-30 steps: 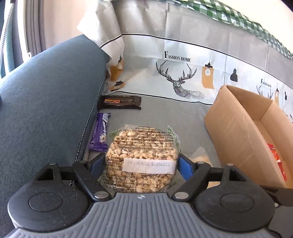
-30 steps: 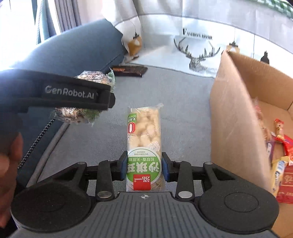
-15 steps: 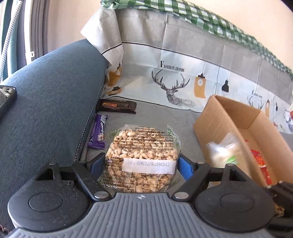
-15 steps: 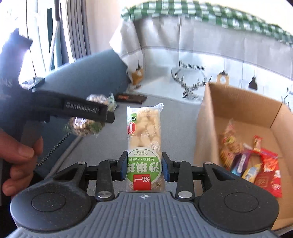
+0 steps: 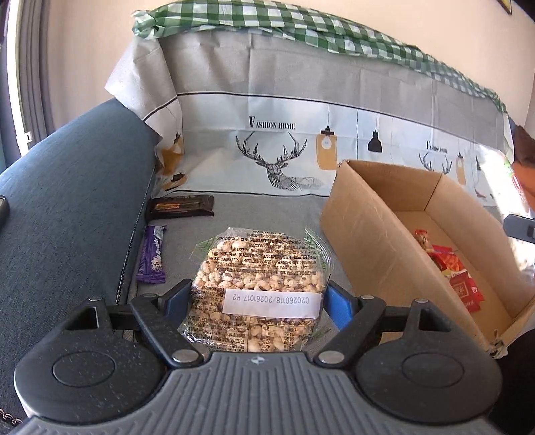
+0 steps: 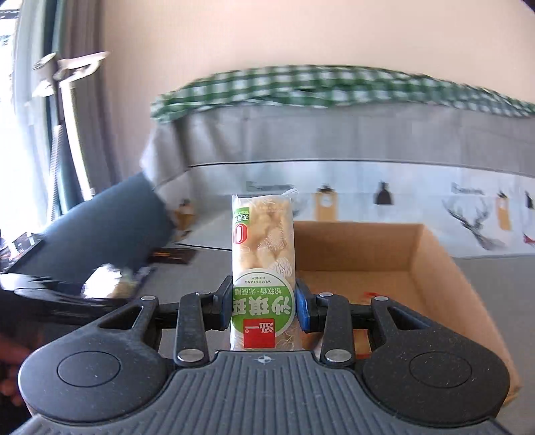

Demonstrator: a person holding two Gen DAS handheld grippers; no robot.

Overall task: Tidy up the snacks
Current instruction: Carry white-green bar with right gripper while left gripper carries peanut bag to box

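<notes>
Right wrist: right tool (image 6: 264,301) (clenching green snack pack (image 6: 263,267)) has risen above cardboard box (image 6: 434,267).

The left wrist view looks forward and down along its fingers, close over the grey seat, with the cardboard box (image 5: 374,214) at right of frame and the deer-print cover (image 5: 277,160) across the middle. The right wrist view sits higher and faces more level, the box (image 6: 434,261) at lower right. Both share box, cover and green checked cloth (image 5: 301,23).
</notes>
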